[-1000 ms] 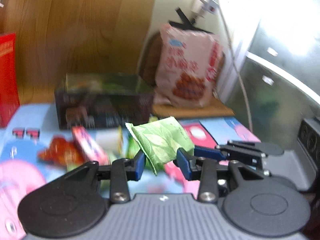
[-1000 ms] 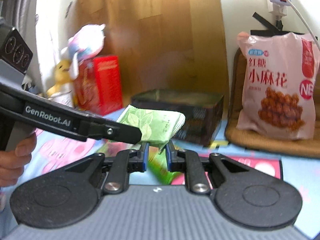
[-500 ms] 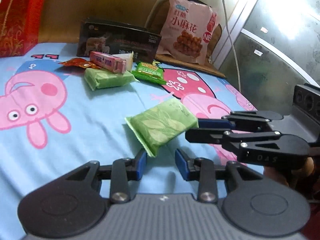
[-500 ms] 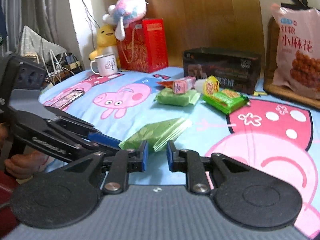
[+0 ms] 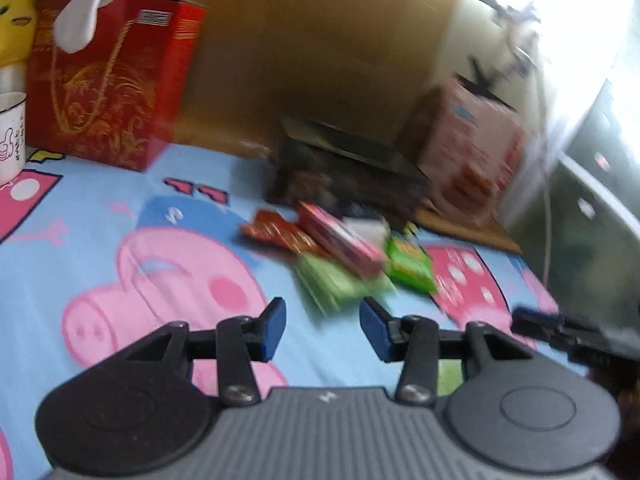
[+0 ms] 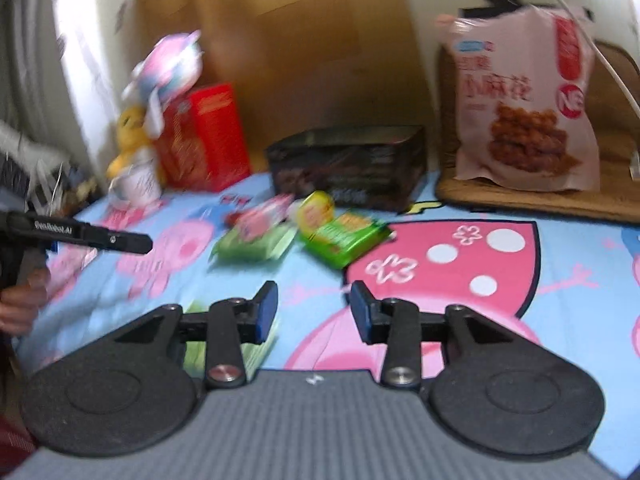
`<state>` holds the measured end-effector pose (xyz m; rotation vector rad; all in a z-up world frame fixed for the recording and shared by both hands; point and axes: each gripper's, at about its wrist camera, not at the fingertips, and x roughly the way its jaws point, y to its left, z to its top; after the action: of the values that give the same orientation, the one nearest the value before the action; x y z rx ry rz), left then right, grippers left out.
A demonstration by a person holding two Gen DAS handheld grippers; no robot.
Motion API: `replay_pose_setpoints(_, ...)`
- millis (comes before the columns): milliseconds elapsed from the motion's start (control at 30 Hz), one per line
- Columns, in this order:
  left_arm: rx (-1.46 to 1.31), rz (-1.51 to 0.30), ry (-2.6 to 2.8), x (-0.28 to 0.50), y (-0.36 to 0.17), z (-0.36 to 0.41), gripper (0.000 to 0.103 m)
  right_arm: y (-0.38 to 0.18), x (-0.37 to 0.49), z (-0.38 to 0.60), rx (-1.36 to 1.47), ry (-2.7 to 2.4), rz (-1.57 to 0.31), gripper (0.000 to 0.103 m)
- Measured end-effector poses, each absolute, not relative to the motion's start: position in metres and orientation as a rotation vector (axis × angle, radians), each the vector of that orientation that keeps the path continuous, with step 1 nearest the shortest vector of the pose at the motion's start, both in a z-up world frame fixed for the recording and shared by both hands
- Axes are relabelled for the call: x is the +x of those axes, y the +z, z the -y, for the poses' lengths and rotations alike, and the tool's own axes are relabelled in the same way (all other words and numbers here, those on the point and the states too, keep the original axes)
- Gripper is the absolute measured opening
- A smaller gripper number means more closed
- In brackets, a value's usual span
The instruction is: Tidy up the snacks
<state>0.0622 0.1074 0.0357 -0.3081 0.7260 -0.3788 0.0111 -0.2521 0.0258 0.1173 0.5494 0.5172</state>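
Observation:
My left gripper [image 5: 322, 330] is open and empty above the blue cartoon cloth. My right gripper [image 6: 313, 311] is open and empty too. A light green packet [image 6: 260, 350] lies on the cloth under my right gripper's left finger; a sliver of it shows in the left wrist view [image 5: 450, 376]. A pile of snacks lies ahead: a pale green packet [image 6: 256, 242], a bright green packet [image 6: 346, 238], a pink bar [image 6: 266, 214], a yellow-green round pack [image 6: 318, 208] and an orange wrapper [image 5: 276, 232]. The view is blurred.
A dark open box [image 6: 348, 164] stands behind the pile. A big pink snack bag [image 6: 528, 104] leans at the back right on a woven mat [image 6: 560, 200]. A red box [image 5: 108, 80], plush toys [image 6: 164, 68] and a white mug [image 5: 10, 136] stand at the back left.
Both grippers have opened wider and moved back from the light green packet, which now lies on the cloth below them. Both cameras have swung up toward the snack pile.

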Motion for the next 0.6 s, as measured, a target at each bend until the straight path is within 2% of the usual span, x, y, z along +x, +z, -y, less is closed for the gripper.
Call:
replay_pose_setpoints(167,-0.374,-0.736,-0.366,0.105,0.036,-0.110,0.042,0.025,0.041,0.245,0.228,0.547,-0.574,0.043)
replay_pose_setpoints(400,-0.341,-0.740,-0.282,0.159,0.024,-0.098,0.042,0.023,0.100,0.219,0.214,0.547,-0.585,0.042)
replay_pose_setpoints(600,-0.336,-0.819,-0.282,0.186,0.000,-0.085,0.040,0.011,0.141,0.224,0.321,0.447,-0.607,0.043)
